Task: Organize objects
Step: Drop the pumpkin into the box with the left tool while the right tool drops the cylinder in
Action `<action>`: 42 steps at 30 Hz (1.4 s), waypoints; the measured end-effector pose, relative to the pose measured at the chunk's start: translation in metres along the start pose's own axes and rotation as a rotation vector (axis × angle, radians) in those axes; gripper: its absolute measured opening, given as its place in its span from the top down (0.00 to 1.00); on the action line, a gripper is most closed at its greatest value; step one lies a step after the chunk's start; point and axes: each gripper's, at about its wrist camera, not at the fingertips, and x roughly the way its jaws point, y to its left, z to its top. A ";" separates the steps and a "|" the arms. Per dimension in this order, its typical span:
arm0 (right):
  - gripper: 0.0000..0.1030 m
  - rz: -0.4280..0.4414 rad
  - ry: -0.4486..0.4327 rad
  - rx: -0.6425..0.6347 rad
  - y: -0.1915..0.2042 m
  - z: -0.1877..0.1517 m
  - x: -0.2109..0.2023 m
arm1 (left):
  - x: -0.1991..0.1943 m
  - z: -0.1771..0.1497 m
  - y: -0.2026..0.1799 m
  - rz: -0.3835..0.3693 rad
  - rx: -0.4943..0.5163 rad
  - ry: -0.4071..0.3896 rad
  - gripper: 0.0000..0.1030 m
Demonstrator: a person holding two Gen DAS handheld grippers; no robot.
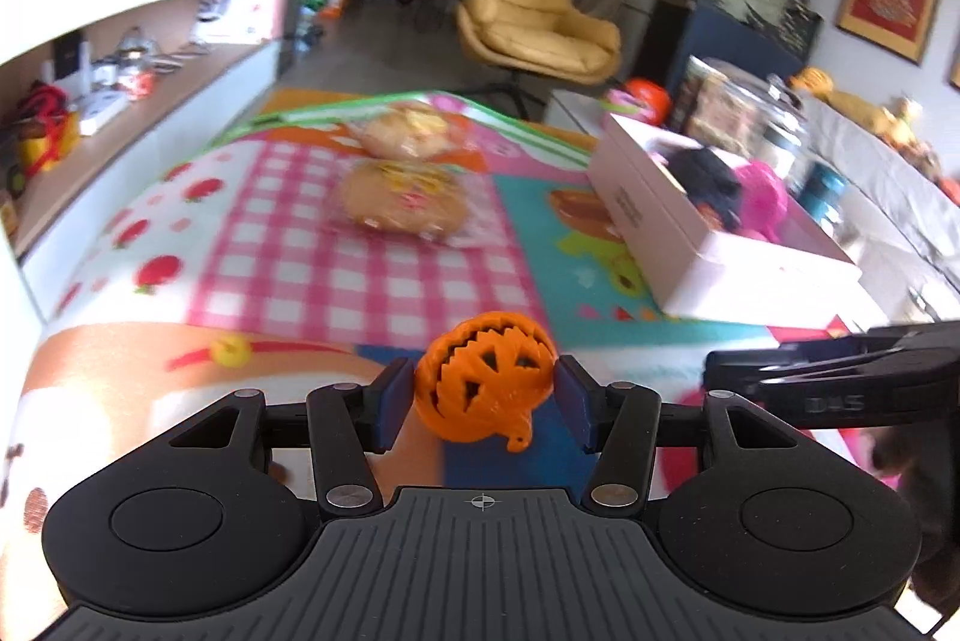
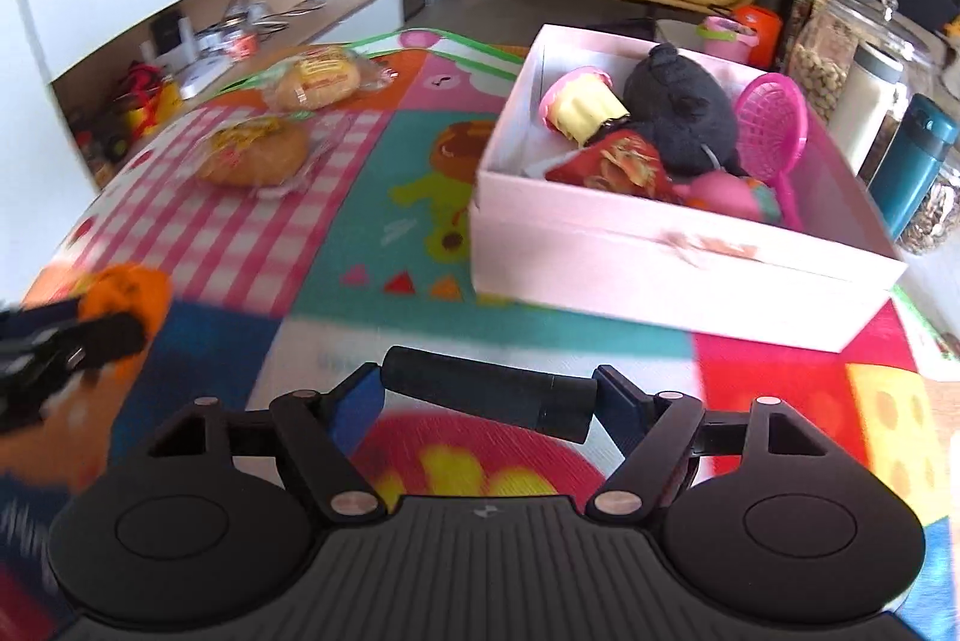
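Item one: orange pumpkin (image 1: 485, 382), pinched between the pads of my left tongs (image 1: 485, 404), held above the mat. Item two: black cylinder (image 2: 489, 392), lying crosswise between the pads of my right tongs (image 2: 489, 401), both ends touching them. Surface: bright patchwork mat (image 2: 372, 233). On it: two wrapped buns (image 2: 255, 152), white box (image 2: 678, 263) of toys just beyond my right tongs. Room: yellow armchair (image 1: 534, 17), shelves (image 1: 120, 59).

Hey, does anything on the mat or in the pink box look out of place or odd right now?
Nothing looks spilled or broken. Two wrapped buns lie loose on the mat outside the pink box. The pink strainer leans tilted in the box. The black cylinder spans the right gripper lengthwise.
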 end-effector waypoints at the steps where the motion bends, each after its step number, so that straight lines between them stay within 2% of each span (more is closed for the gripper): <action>1: 0.26 -0.001 -0.011 -0.014 -0.005 -0.004 -0.009 | 0.001 -0.001 -0.004 -0.019 0.012 0.013 0.45; 4: 0.26 -0.024 -0.064 -0.029 -0.025 -0.015 -0.040 | 0.003 0.001 -0.025 -0.092 0.045 0.043 0.45; 6: 0.26 -0.047 -0.112 -0.014 -0.040 -0.018 -0.059 | 0.002 0.016 -0.043 -0.163 0.053 0.037 0.45; 7: 0.26 -0.065 -0.139 -0.007 -0.046 -0.019 -0.068 | 0.000 0.030 -0.055 -0.195 0.072 0.014 0.45; 10: 0.26 -0.113 -0.226 0.011 -0.063 -0.016 -0.087 | -0.004 0.073 -0.092 -0.229 0.128 -0.104 0.45; 13: 0.26 -0.124 -0.290 0.048 -0.076 -0.014 -0.097 | 0.012 0.109 -0.124 -0.300 0.152 -0.214 0.45; 14: 0.26 -0.120 -0.300 0.066 -0.080 -0.013 -0.098 | 0.029 0.115 -0.134 -0.337 0.180 -0.231 0.43; 15: 0.26 -0.113 -0.305 0.083 -0.083 -0.013 -0.098 | 0.051 0.118 -0.142 -0.343 0.223 -0.202 0.43; 17: 0.26 -0.108 -0.304 0.106 -0.087 -0.012 -0.096 | 0.092 0.118 -0.155 -0.247 0.251 -0.091 0.48; 19: 0.26 -0.112 -0.307 0.114 -0.089 -0.012 -0.095 | 0.106 0.110 -0.150 -0.231 0.217 -0.097 0.48; 24: 0.26 -0.109 -0.311 0.120 -0.097 -0.004 -0.090 | 0.086 0.080 -0.119 -0.247 0.173 -0.116 0.48; 28: 0.25 -0.086 -0.379 0.086 -0.096 0.030 -0.080 | 0.062 0.052 -0.084 -0.222 0.134 -0.096 0.48; 29: 0.22 -0.070 -0.403 0.085 -0.096 0.040 -0.076 | 0.058 0.044 -0.074 -0.202 0.128 -0.085 0.48; 30: 0.07 -0.060 -0.407 0.093 -0.096 0.050 -0.070 | 0.054 0.038 -0.066 -0.179 0.125 -0.076 0.48; 31: 0.00 -0.053 -0.402 0.106 -0.095 0.059 -0.062 | 0.052 0.031 -0.059 -0.150 0.125 -0.067 0.48; 33: 0.00 -0.040 -0.384 0.111 -0.087 0.065 -0.048 | 0.044 0.022 -0.046 -0.104 0.133 -0.061 0.48; 37: 0.00 0.026 -0.298 0.061 -0.057 0.042 -0.029 | 0.033 0.009 -0.019 -0.031 0.172 -0.061 0.48; 42: 0.00 0.038 -0.180 -0.022 -0.021 -0.002 -0.002 | 0.037 0.020 0.016 0.021 0.110 -0.079 0.48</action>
